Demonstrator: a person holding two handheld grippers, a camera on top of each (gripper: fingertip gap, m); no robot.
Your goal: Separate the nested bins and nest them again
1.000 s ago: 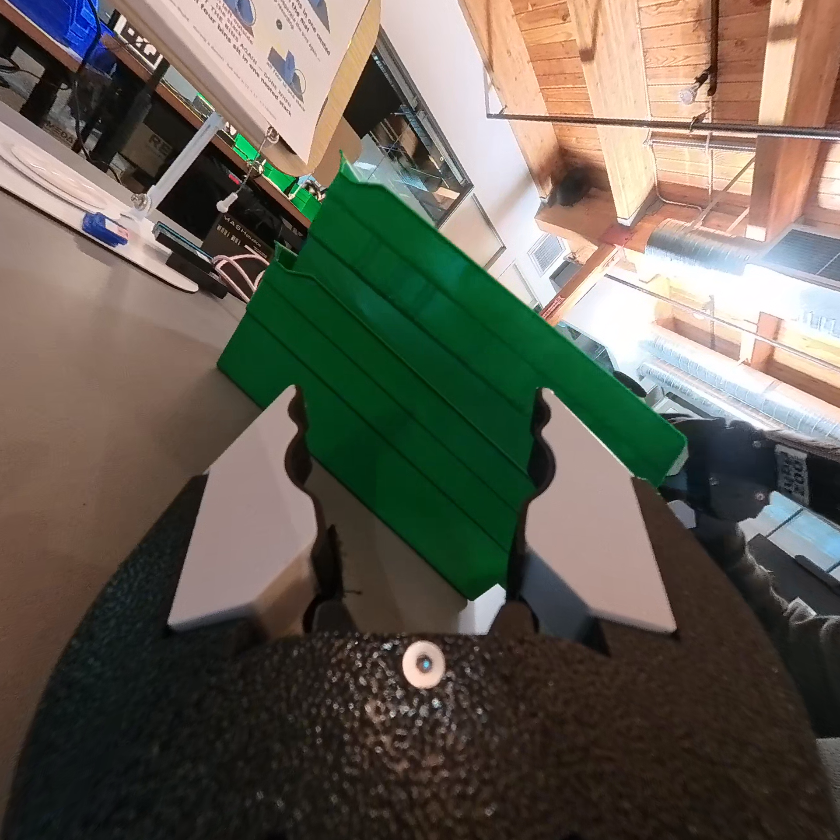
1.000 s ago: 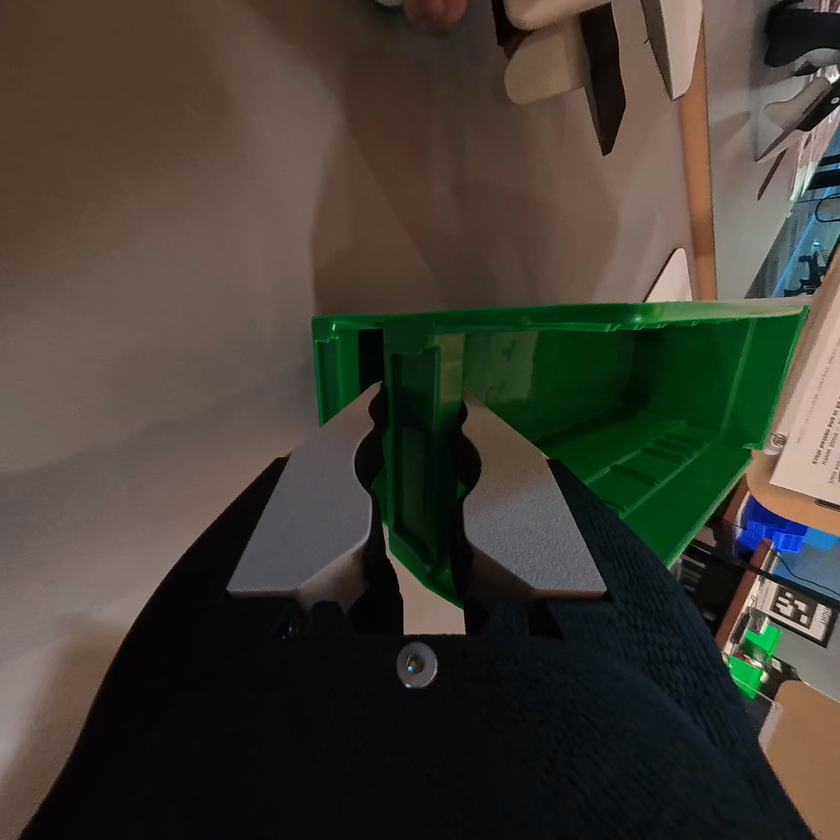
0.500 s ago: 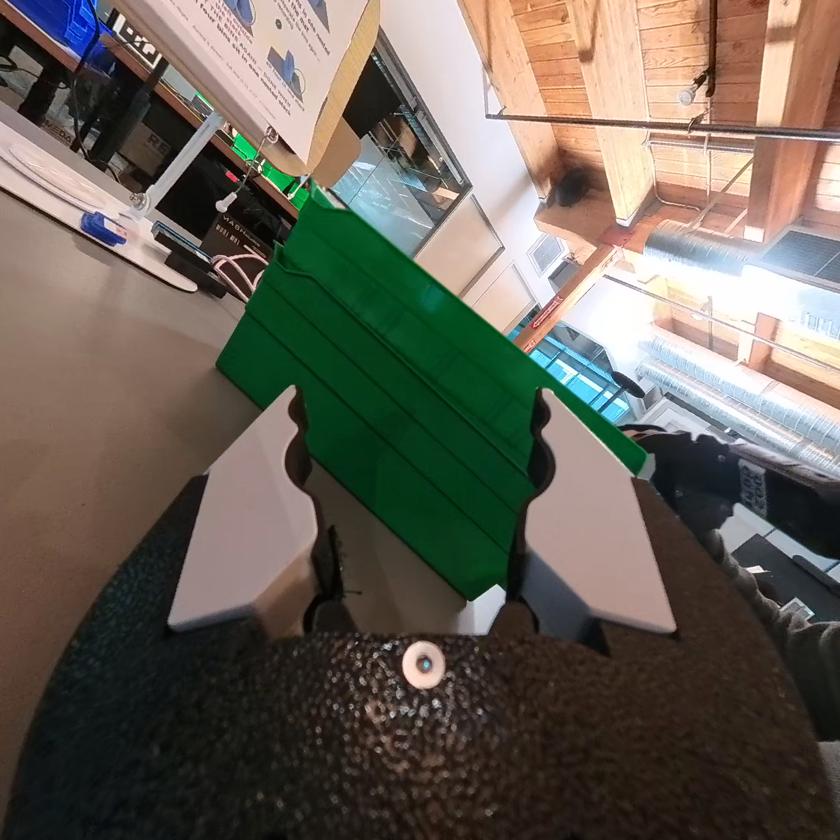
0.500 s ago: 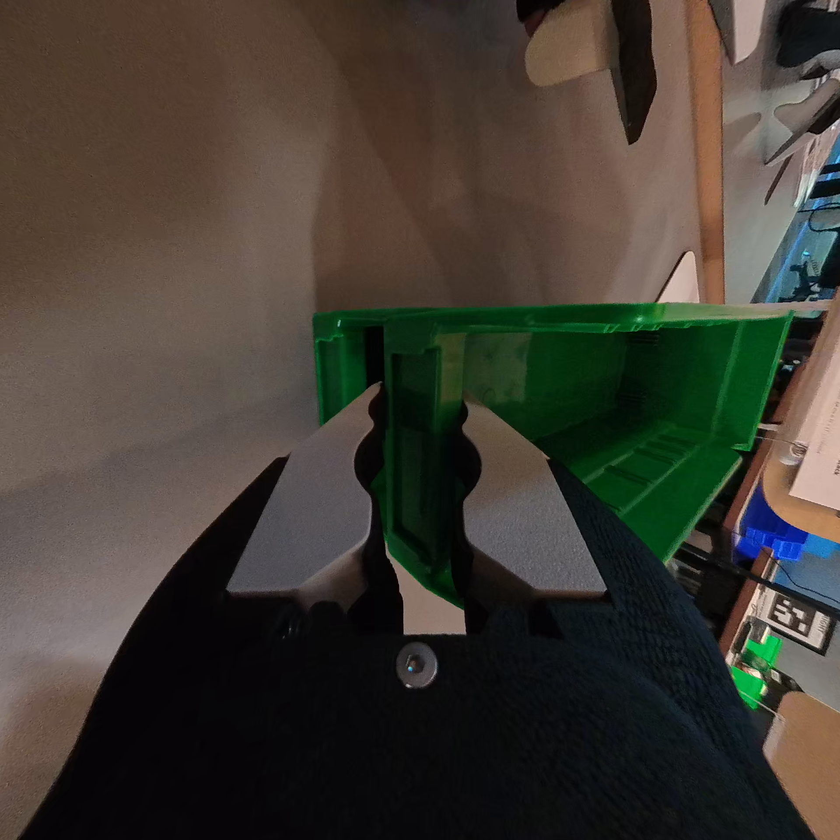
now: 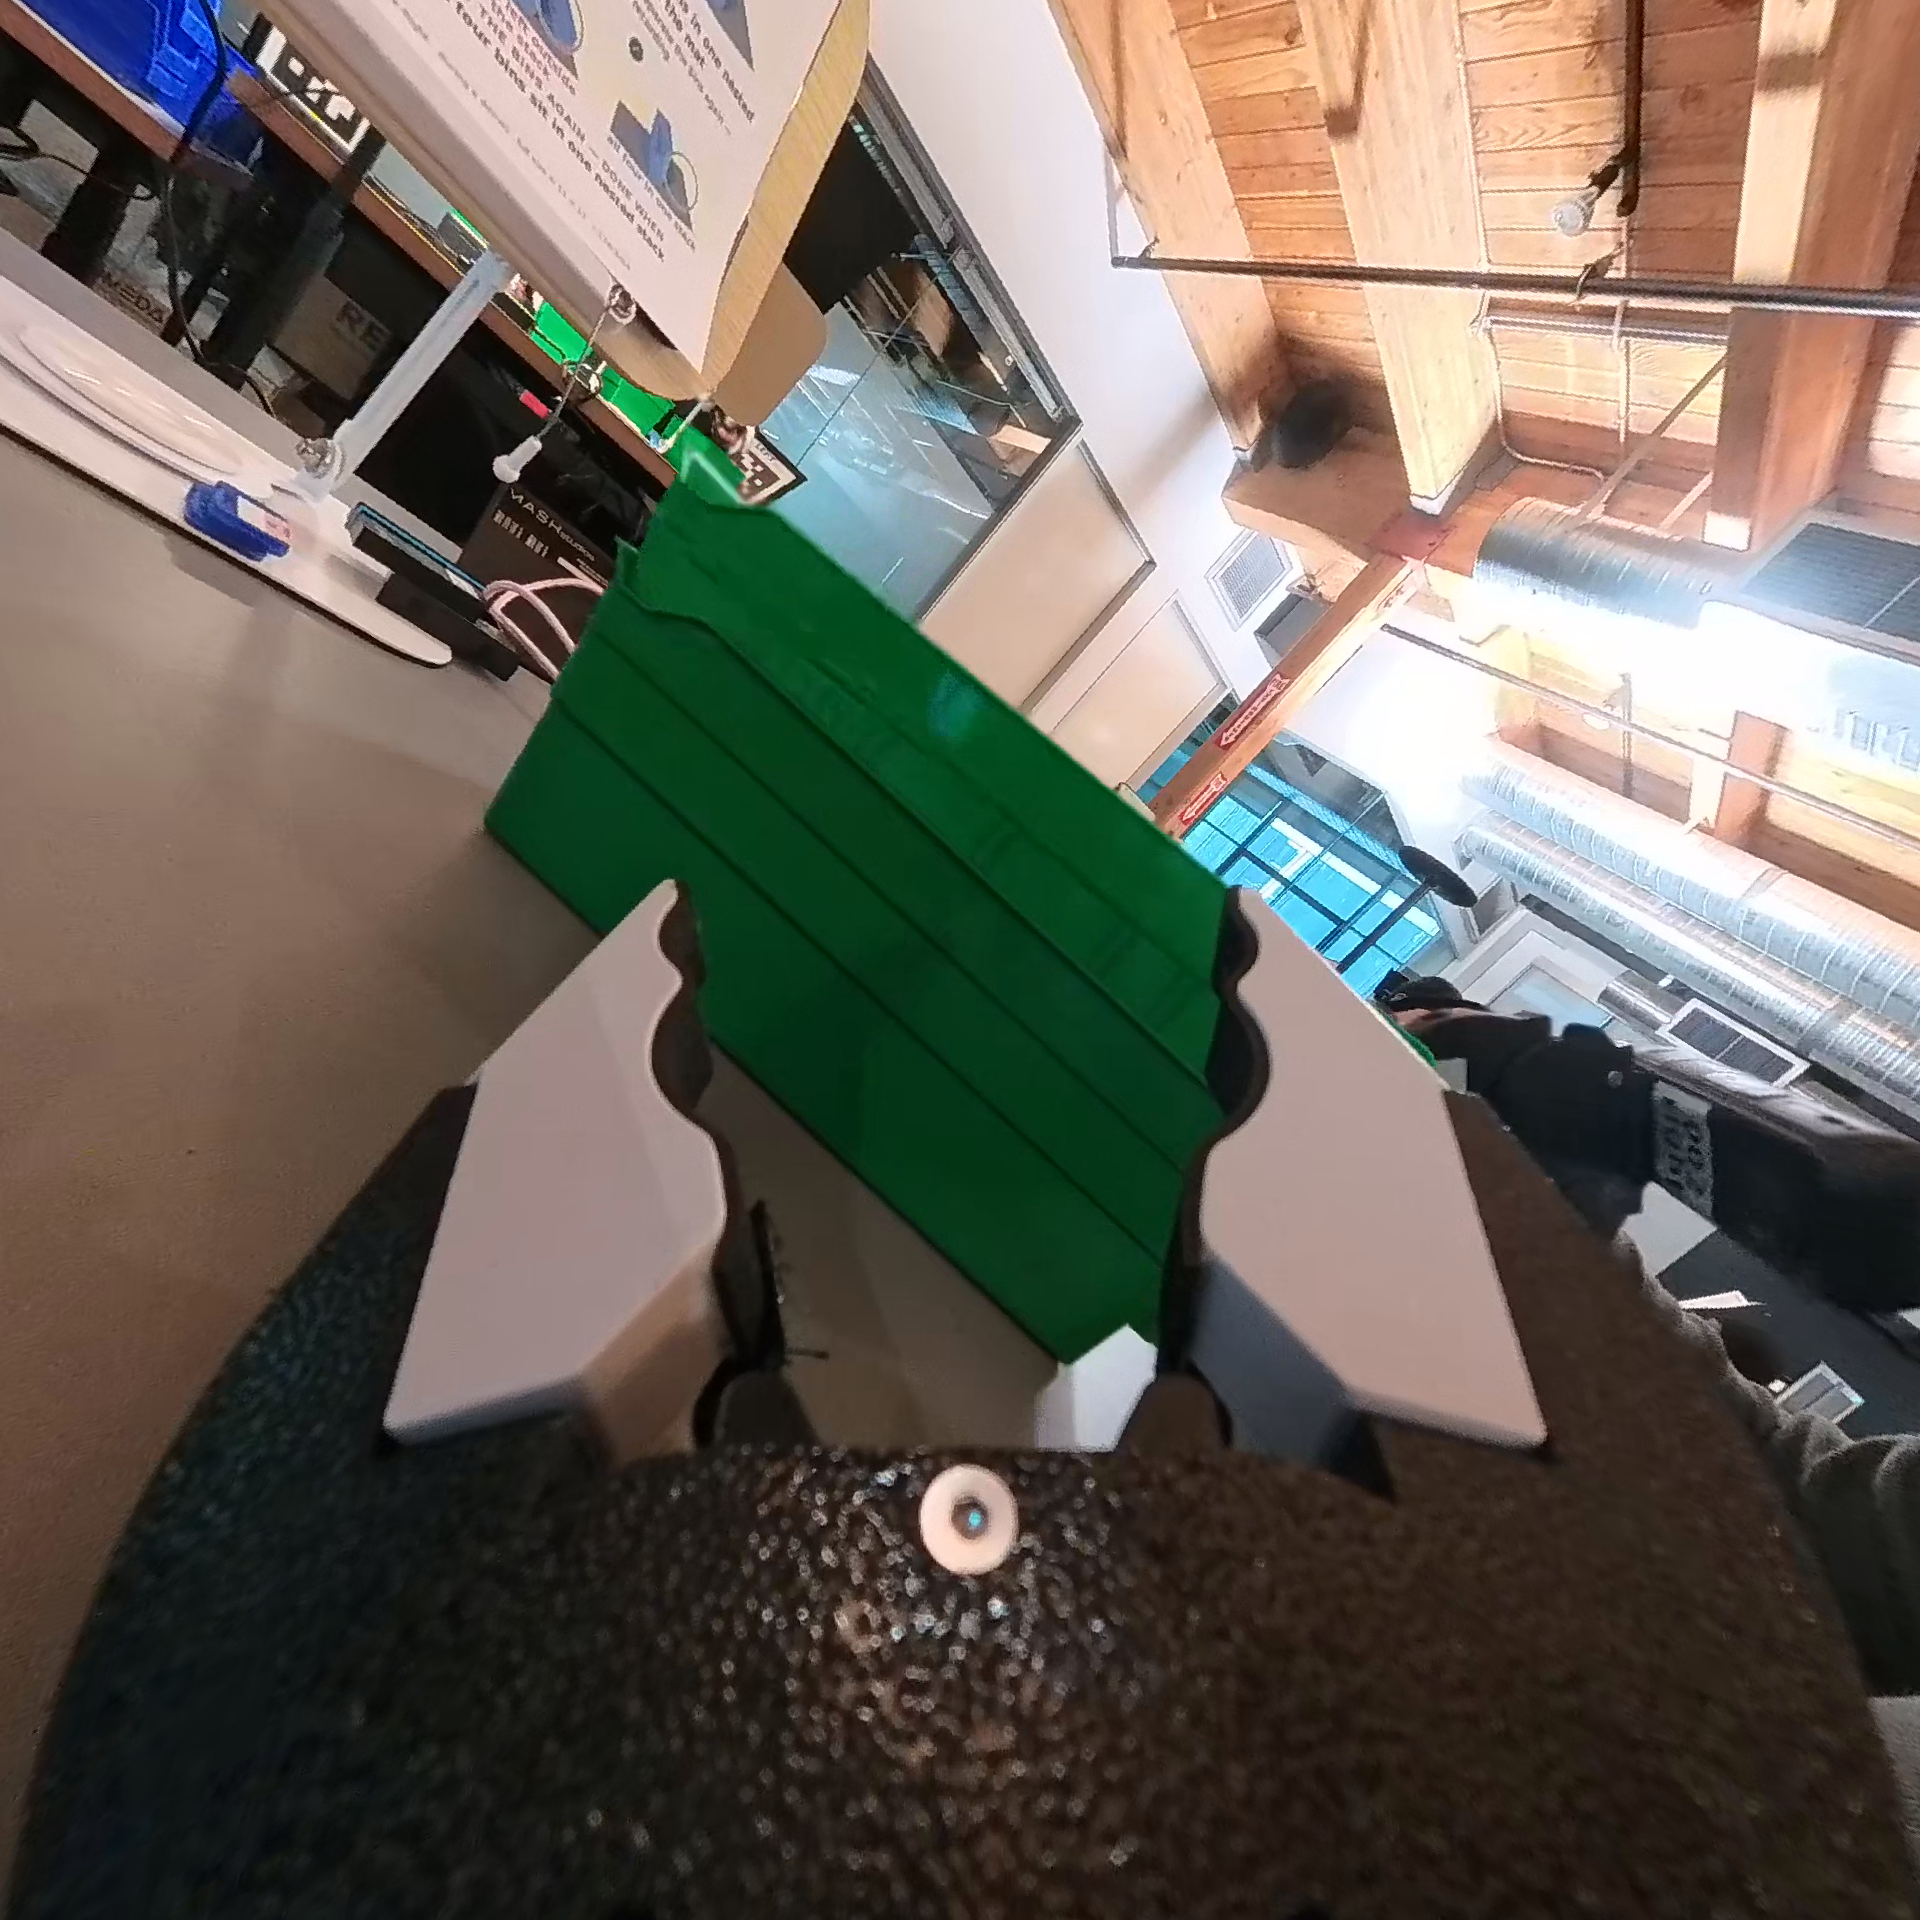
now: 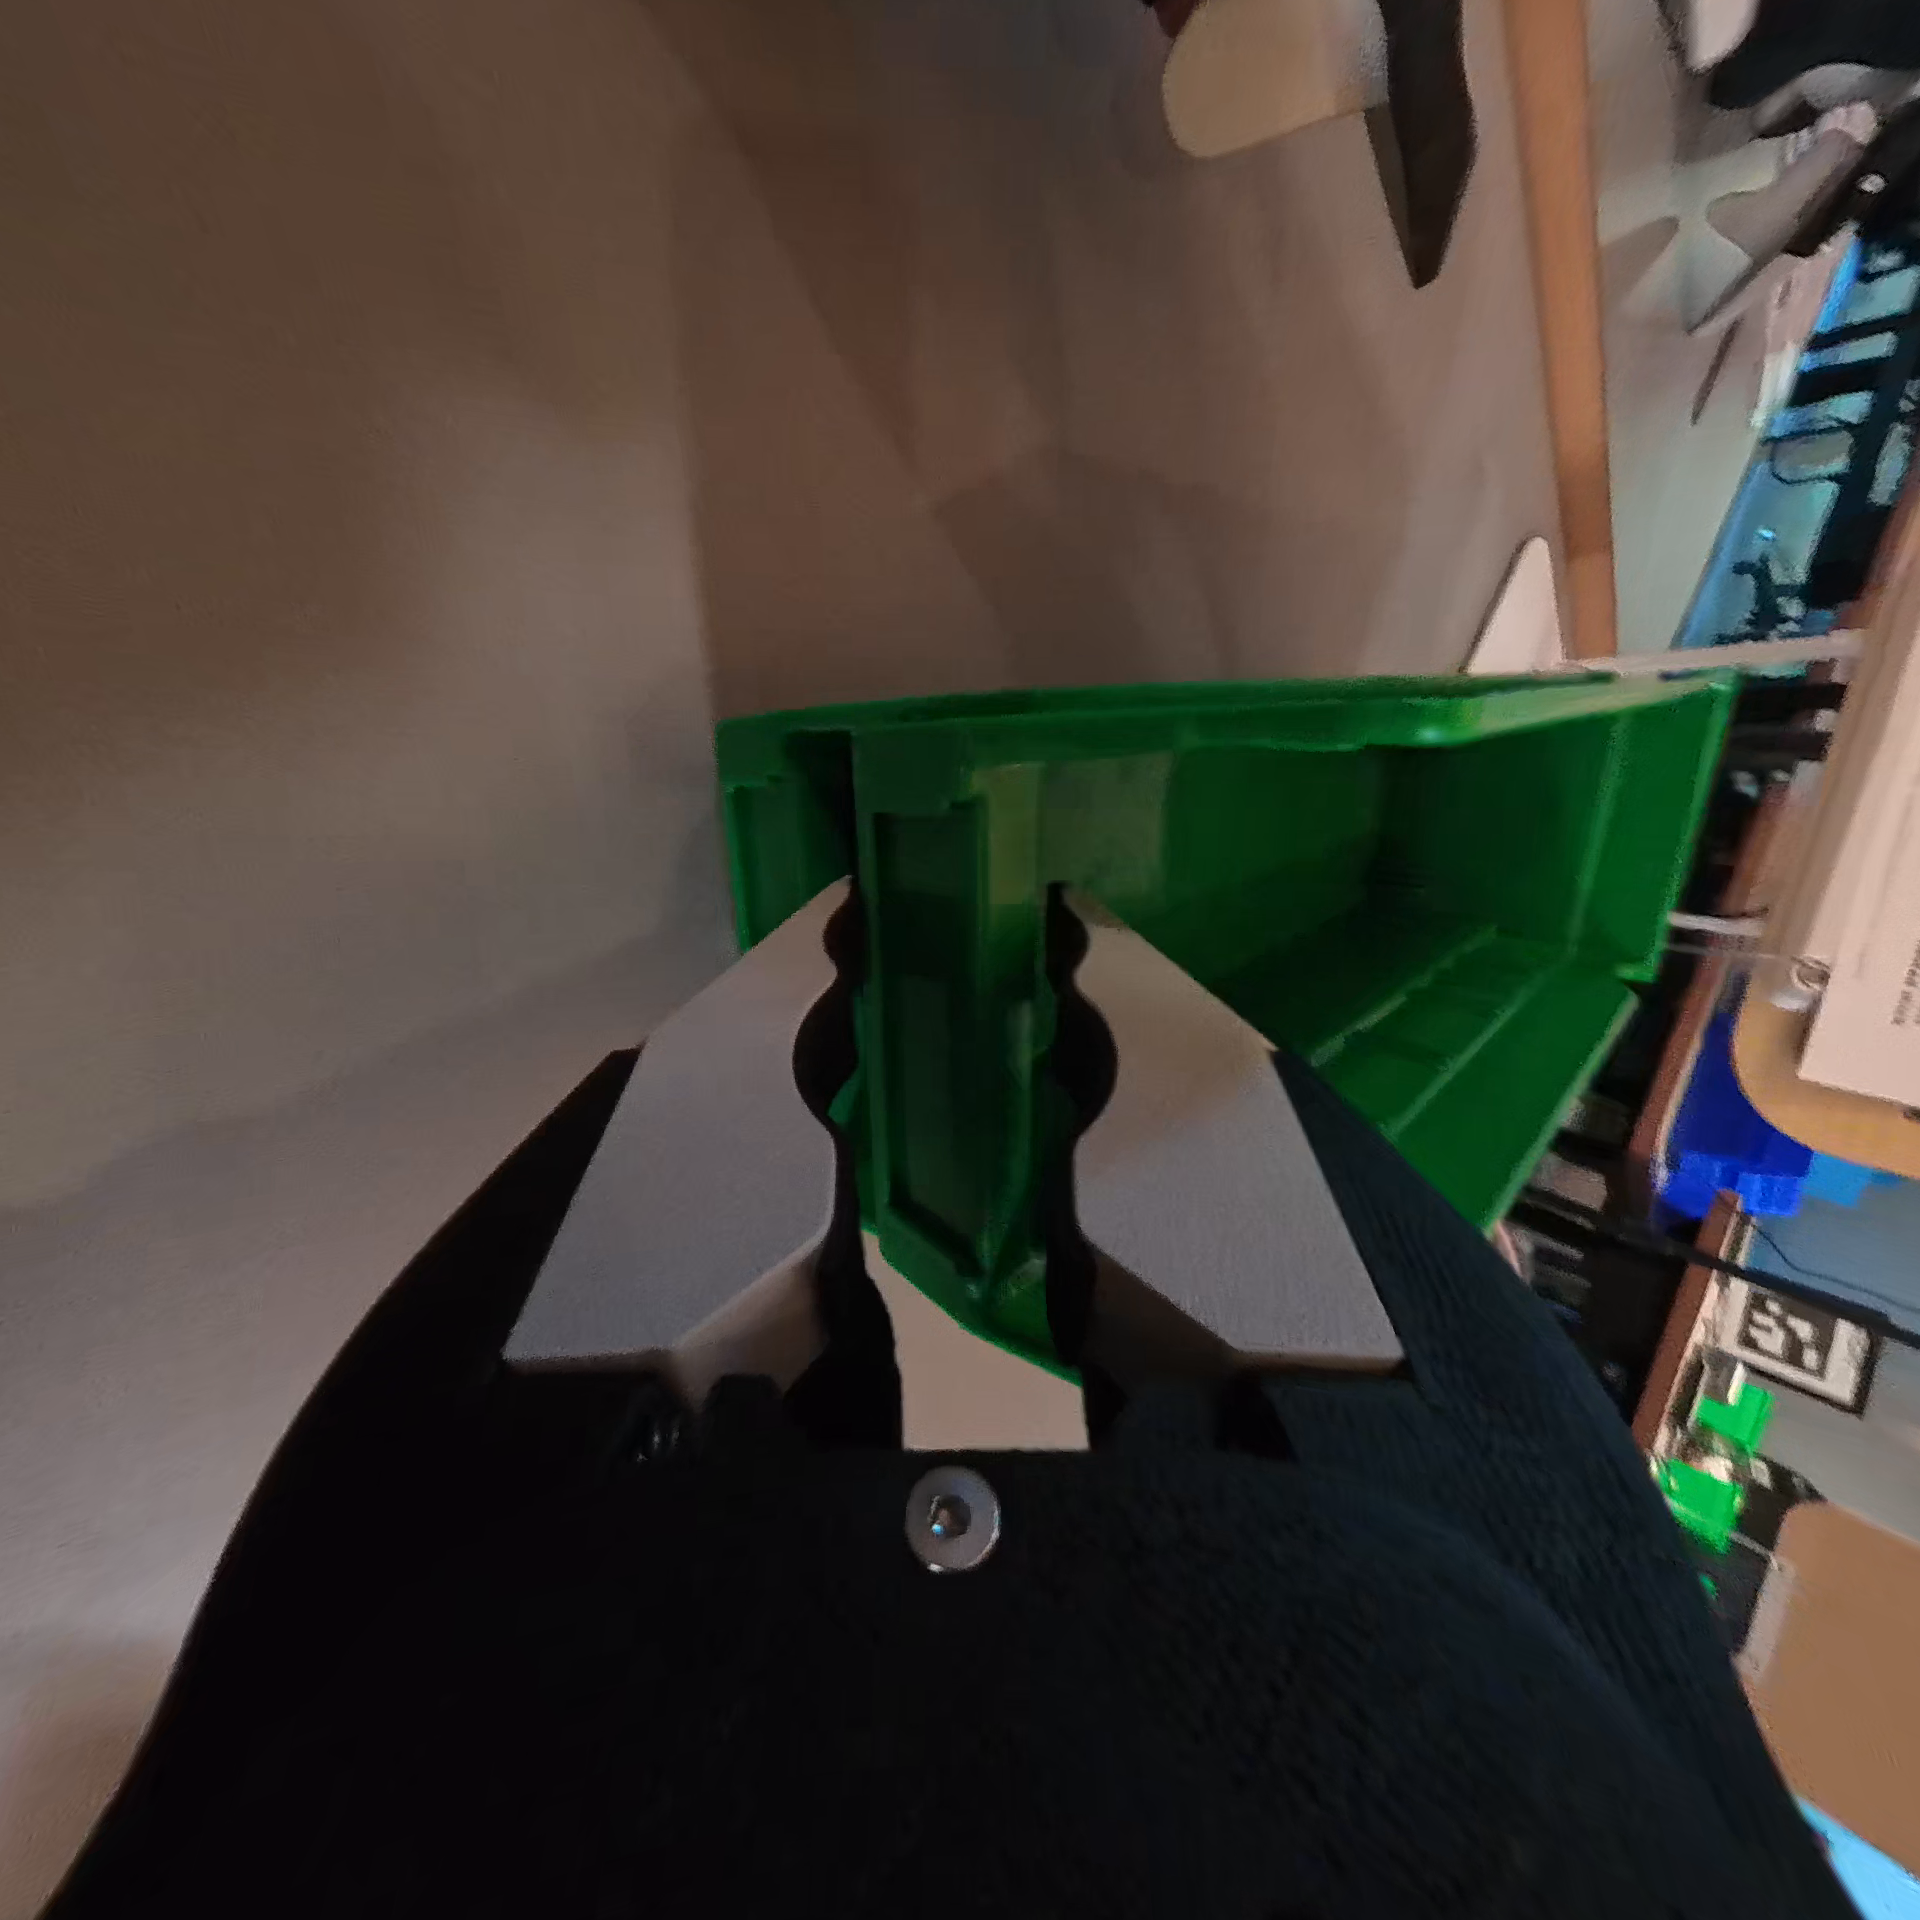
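A stack of nested green bins (image 5: 831,987) lies on the grey table (image 5: 208,883). My left gripper (image 5: 956,904) is open, with its fingers wide on either side of the stack's near end. My right gripper (image 6: 951,894) is shut on the end wall of the top green bin (image 6: 1299,831). That bin sits inside the outer green bin (image 6: 769,831). In the left wrist view the top bin (image 5: 883,707) lies almost level on the stack. The right gripper's dark body and a sleeve (image 5: 1558,1081) show at the stack's far right end.
A white sign on a stand (image 5: 623,135) hangs over the far end of the stack. A white mat with a small blue object (image 5: 234,514) and a black box with a cable (image 5: 499,540) lie beyond it. The table's wooden edge (image 6: 1558,312) runs behind the bins.
The top bin, held by my right gripper, has come down from a raised tilt into the stack. My left gripper has stayed open in place.
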